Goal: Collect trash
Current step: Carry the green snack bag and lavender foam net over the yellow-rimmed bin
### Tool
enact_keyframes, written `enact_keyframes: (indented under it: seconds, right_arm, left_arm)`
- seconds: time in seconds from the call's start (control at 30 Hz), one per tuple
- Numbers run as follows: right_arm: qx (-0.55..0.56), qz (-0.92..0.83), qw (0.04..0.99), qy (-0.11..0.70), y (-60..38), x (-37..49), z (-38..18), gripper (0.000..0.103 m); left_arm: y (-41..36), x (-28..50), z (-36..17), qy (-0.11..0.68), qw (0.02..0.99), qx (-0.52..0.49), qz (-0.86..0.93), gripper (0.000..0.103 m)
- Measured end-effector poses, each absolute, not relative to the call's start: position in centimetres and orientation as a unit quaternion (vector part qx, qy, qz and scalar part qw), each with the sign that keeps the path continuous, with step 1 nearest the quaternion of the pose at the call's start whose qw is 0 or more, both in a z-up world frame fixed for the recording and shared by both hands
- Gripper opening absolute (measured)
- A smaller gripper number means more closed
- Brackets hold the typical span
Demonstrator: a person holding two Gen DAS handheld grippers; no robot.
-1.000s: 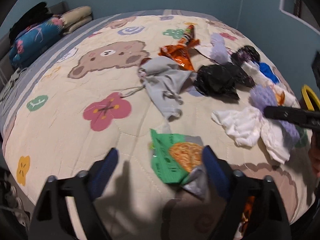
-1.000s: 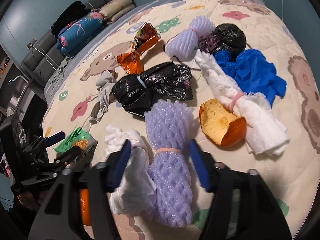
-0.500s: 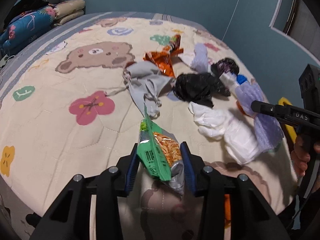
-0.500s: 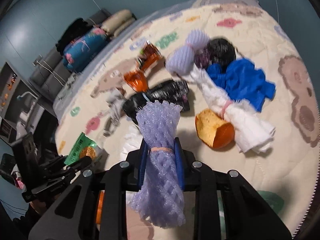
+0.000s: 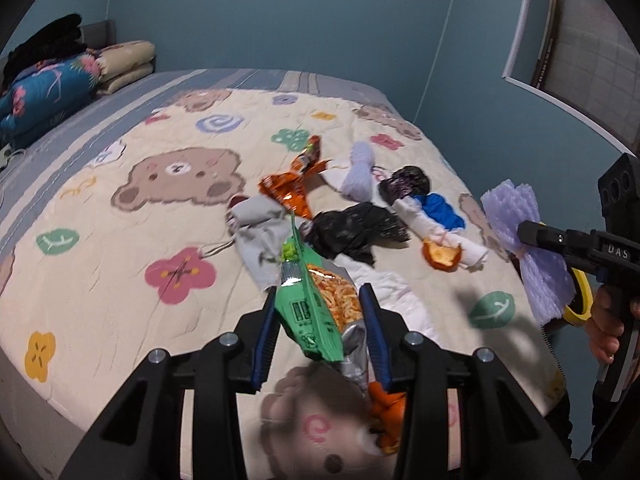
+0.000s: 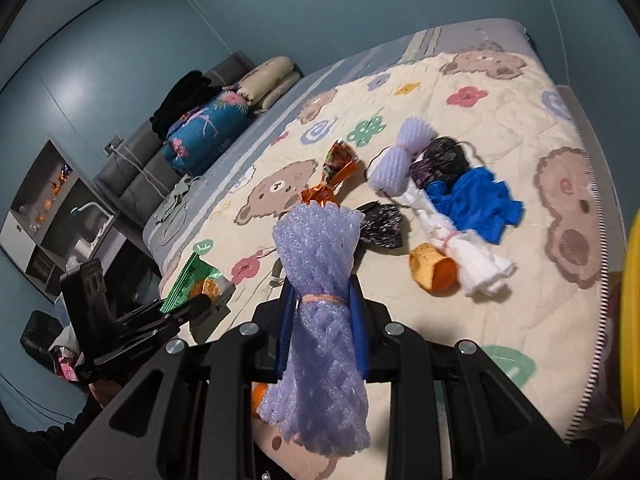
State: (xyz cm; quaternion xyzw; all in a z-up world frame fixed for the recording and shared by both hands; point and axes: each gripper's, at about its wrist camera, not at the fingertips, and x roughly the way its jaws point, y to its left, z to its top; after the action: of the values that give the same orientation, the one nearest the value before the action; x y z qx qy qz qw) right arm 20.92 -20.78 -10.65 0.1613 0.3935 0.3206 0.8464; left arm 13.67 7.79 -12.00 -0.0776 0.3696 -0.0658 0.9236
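Note:
My left gripper is shut on a green snack wrapper and holds it above the bear-print quilt. My right gripper is shut on a purple foam net tied at its waist, also lifted off the bed. The right gripper shows at the right edge of the left wrist view with the foam net. On the quilt lie an orange snack wrapper, a black plastic bag, an orange peel, a white tissue bundle and a blue bag.
A grey cloth, a second foam net and a dark balled bag also lie on the bed. Folded blankets are stacked at the head end. A shelf unit stands beyond the bed's left side.
Both grippers closed, the left on the green wrapper and the right on the purple foam net, and both rose off the quilt with them.

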Motion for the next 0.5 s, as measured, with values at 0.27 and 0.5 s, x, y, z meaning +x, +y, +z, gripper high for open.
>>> enact_keyframes:
  seconds: [0.27, 0.5]
  right_arm:
    - [0.186, 0.293, 0.862, 0.369, -25.7, 19.4, -9.1, 0.025]
    - [0.203, 0.253, 0.883, 0.338, -30.4, 18.2, -7.3, 0.025]
  left_arm:
    - [3.4, 14.8, -9.6, 0.36, 0.925, -0.06, -0.106, 0.037]
    - [-1.5, 16.5, -7.8, 0.351, 0.923, -0.046, -0.153, 0.037]
